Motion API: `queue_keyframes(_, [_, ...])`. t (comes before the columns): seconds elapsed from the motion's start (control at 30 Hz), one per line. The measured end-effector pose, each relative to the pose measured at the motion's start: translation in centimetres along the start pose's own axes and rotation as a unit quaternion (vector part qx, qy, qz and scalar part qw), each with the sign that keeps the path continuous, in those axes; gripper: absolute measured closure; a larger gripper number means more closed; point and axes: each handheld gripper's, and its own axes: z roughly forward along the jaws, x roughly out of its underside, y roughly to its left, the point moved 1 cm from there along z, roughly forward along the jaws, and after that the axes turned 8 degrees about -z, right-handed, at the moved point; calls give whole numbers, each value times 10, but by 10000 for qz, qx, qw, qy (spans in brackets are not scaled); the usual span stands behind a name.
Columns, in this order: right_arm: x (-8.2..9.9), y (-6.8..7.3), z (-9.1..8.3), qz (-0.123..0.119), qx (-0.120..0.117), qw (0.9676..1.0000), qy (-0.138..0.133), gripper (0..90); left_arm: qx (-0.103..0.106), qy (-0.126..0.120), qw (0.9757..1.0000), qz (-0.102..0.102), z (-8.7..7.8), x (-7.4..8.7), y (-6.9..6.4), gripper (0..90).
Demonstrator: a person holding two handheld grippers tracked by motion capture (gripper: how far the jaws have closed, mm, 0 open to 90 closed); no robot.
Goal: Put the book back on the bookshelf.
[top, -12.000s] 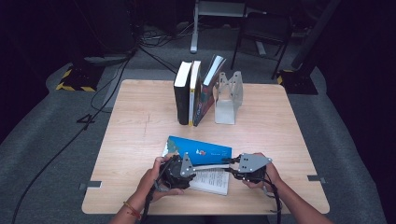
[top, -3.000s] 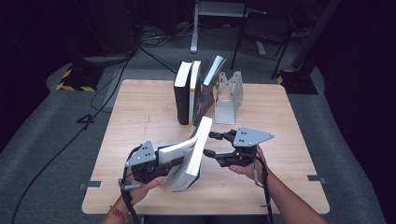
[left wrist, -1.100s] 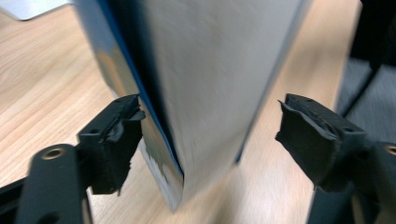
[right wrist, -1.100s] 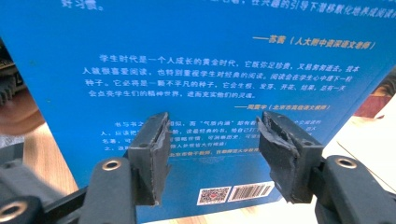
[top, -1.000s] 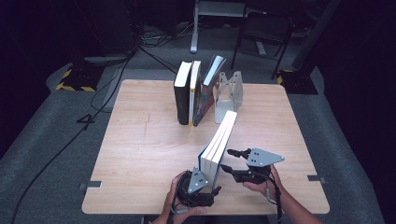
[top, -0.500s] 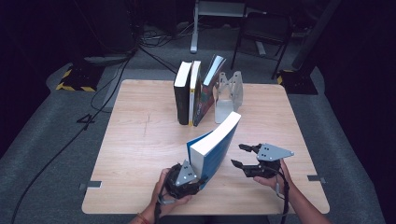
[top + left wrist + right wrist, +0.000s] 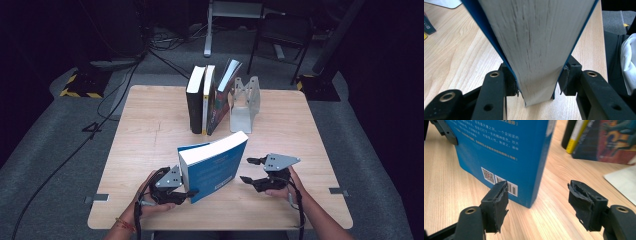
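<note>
Blue book (image 7: 216, 164) stands tilted on the near middle of the bench (image 7: 150, 120), page edge up. Left hand-held gripper (image 7: 186, 194) clamps its near left corner; in the left gripper view both pads press the covers. Right hand-held gripper (image 7: 251, 170) sits just right of the book, apart from it; its jaws have just been opening and stand wide with nothing between them. Three books (image 7: 210, 97) lean by a clear bookend (image 7: 244, 102) at the far edge.

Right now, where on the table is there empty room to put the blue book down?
Bare wood lies left of the thick blue paperback book, from the black upright books to the wooden table's left edge. The back, around the clear plastic bookend, is crowded.
</note>
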Motion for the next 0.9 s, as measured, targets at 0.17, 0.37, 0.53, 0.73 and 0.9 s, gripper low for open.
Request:
queue_keyframes(0.17, [-3, -3, 16, -41, -176, 9998, 3, 311, 5, 45, 10000, 25, 0, 0, 0, 567])
queue_keyframes(0.37, [-10, -16, 35, 84, -702, 9972, -230, 256, 7, 46, 10000, -7, 0, 0, 0, 557])
queue_keyframes(0.53, [-14, -14, 41, 12, -968, 9948, -330, 314, -251, 32, 9995, -196, -2, 4, -1, 497])
queue_keyframes(0.73, [-16, -12, 37, -60, -945, 9951, -295, 366, -414, -117, 9979, -486, -10, 10, 0, 410])
queue_keyframes(0.9, [-19, 0, 19, -475, -1042, 9931, -256, 467, -376, -463, 9961, -652, -17, 8, 3, 343])
